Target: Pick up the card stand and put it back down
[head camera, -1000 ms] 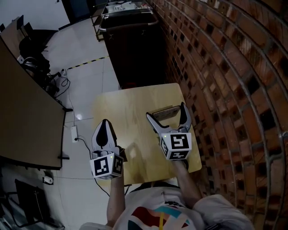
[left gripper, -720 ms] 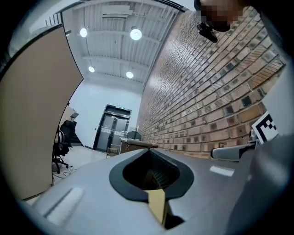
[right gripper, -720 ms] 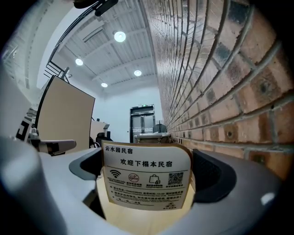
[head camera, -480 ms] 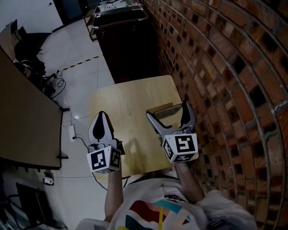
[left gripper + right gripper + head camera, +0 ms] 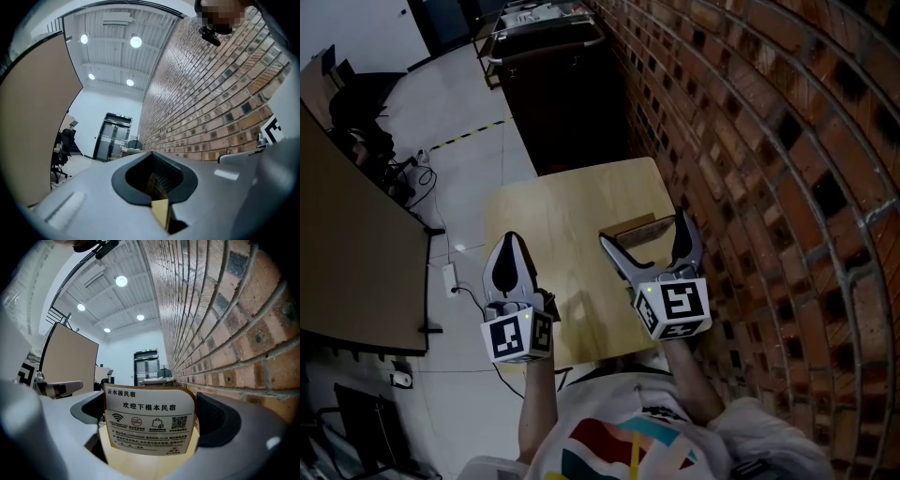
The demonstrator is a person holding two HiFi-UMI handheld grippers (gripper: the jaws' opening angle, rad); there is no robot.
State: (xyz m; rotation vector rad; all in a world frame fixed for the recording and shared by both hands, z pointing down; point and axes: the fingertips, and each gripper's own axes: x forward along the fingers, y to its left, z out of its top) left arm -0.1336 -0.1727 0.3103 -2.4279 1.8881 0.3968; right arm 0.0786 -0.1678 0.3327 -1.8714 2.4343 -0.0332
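1. We see the card stand (image 5: 639, 229) upright on the wooden table (image 5: 562, 202). It sits on the right side of the table, near the brick wall (image 5: 750, 141).
2. Its long axis runs side to side, roughly parallel to the table's near edge. In the head view the right end sits slightly farther from us than the left.
3. The printed face points back toward us. The right gripper view reads it head-on: a heading line, a row of icons and a QR code. The top edge is up and the base is on the wood.
4. The right gripper (image 5: 643, 231) has its jaws spread wide, one on each short end of the stand, with the stand in the gap between them. The pads sit just beside the card edges. We can't confirm contact, and the stand reads as not clamped.
5. The left gripper (image 5: 513, 242) has its jaws pressed together with nothing between them. Its own view shows only a sliver of table through the slit.
6. The left gripper is over the table's near left part, well apart from the stand, with its tips pointing away from us.
7. Both marker cubes face up toward the head camera, with the right cube (image 5: 673, 305) at the near table edge.
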